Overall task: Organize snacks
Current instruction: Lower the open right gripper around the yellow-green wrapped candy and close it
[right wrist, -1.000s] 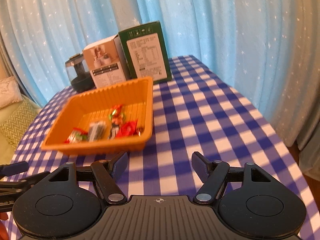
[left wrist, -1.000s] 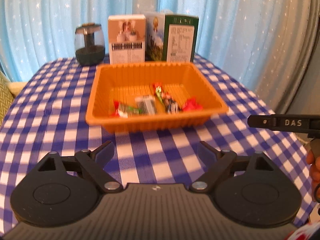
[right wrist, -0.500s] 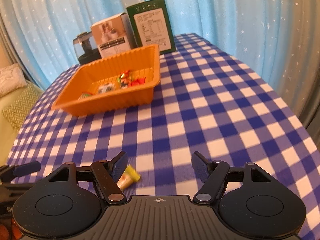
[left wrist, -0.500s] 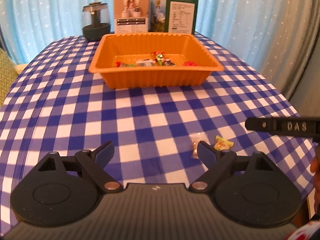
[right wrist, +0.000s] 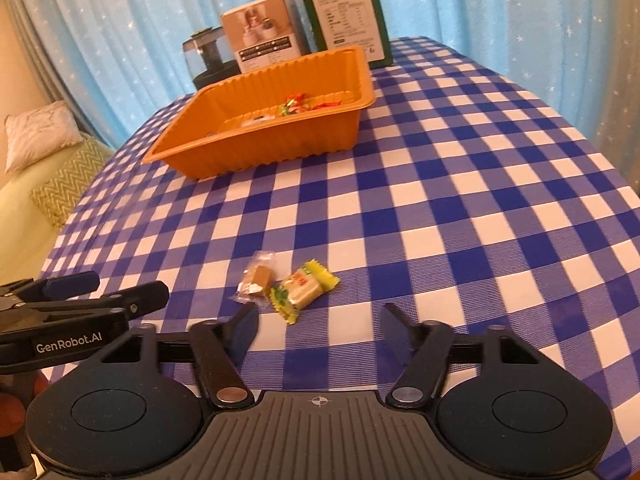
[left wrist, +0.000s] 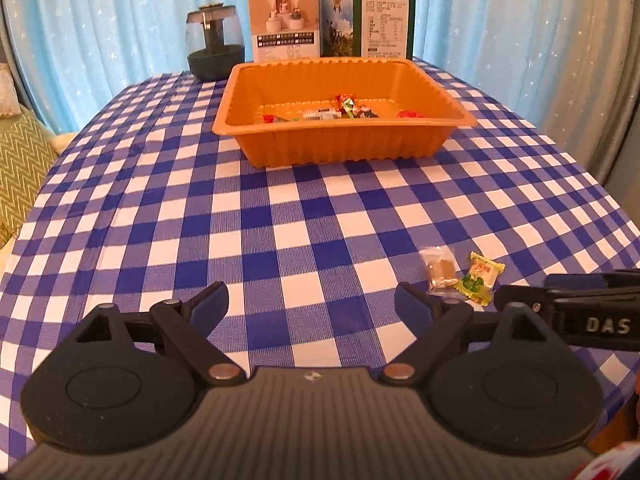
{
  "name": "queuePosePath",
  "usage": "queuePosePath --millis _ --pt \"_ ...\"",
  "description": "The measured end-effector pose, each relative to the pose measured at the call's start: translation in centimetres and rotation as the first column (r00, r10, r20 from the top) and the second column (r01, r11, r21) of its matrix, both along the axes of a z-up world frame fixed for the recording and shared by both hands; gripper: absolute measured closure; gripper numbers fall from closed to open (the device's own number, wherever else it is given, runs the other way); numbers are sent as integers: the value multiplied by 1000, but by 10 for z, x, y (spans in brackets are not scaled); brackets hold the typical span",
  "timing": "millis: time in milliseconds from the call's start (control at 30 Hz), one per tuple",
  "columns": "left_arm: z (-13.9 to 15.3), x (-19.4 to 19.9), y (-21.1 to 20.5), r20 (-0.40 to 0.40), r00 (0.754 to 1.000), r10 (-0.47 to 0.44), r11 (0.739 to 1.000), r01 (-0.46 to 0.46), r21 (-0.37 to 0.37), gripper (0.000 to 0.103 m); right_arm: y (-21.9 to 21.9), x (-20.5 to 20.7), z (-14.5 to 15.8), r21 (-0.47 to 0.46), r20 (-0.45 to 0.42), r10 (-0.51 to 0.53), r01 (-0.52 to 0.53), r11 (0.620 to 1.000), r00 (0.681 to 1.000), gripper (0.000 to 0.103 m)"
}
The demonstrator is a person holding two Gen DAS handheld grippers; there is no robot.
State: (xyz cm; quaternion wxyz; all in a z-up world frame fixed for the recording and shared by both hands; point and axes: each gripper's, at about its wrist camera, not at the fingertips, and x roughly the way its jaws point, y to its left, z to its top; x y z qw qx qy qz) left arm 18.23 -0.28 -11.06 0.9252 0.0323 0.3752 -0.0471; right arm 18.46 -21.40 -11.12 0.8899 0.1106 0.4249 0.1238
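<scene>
Both grippers now hang lower over the counter (right wrist: 440,184); the right gripper (right wrist: 316,314) narrows above the yellow-green candy (right wrist: 303,290), nothing between its fingers.

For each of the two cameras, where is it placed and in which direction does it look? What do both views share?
Left wrist: sits on the left gripper, looks down its open fingers across the checked tablecloth to the orange tray; right gripper's side at right edge.
Right wrist: sits on the right gripper, jaws just been closing, empty; left gripper's side at left edge.
Shared: tray, yellow-green candy, brown candy, boxes.
</scene>
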Motion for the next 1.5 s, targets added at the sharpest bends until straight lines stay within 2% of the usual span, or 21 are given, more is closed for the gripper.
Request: queuePosePath --millis 200,400,600,767,867,933,1000,1133,1267,1400,1467,1500 --pt "1 3 4 -17 1000 14 999 -14 -45 14 7 9 -8 -16 3 -2 2 1000 1000 55" --pt "2 7 11 -43 997 61 990 -66 -122 14 21 17 -10 -47 31 38 -36 998 999 57" --pt "3 10 15 -53 995 83 984 -90 -151 14 38 13 -14 -222 59 123 -107 969 991 59" --pt "3 12 13 -59 995 85 981 -93 -171 14 24 14 -17 -241 51 51 -38 970 997 59" --pt "2 13 12 -66 994 82 979 -93 -181 14 12 15 -15 -176 46 -3 11 984 999 59" --pt "2 13 12 -71 994 82 977 -94 -191 14 10 14 -13 -128 61 2 6 992 998 59" --pt "2 14 12 -73 994 83 976 -96 -196 14 14 14 -10 -120 88 24 -13 993 996 59" --pt "1 14 11 -74 994 82 978 -94 -188 14 25 20 -9 -149 120 58 -40 988 991 59" --pt "-1 16 13 -85 993 83 977 -98 -188 14 33 27 -18 -177 108 71 -51 983 992 59" --pt "-1 17 12 -86 993 84 977 -99 -189 14 41 23 -23 -247 135 110 -74 966 985 60" --pt "-2 18 10 -87 993 77 978 -93 -189 14 42 22 -23 -254 135 114 -77 964 984 64" --pt "-2 18 9 -88 994 72 978 -88 -191 14 42 22 -23 -255 134 119 -81 963 984 71"
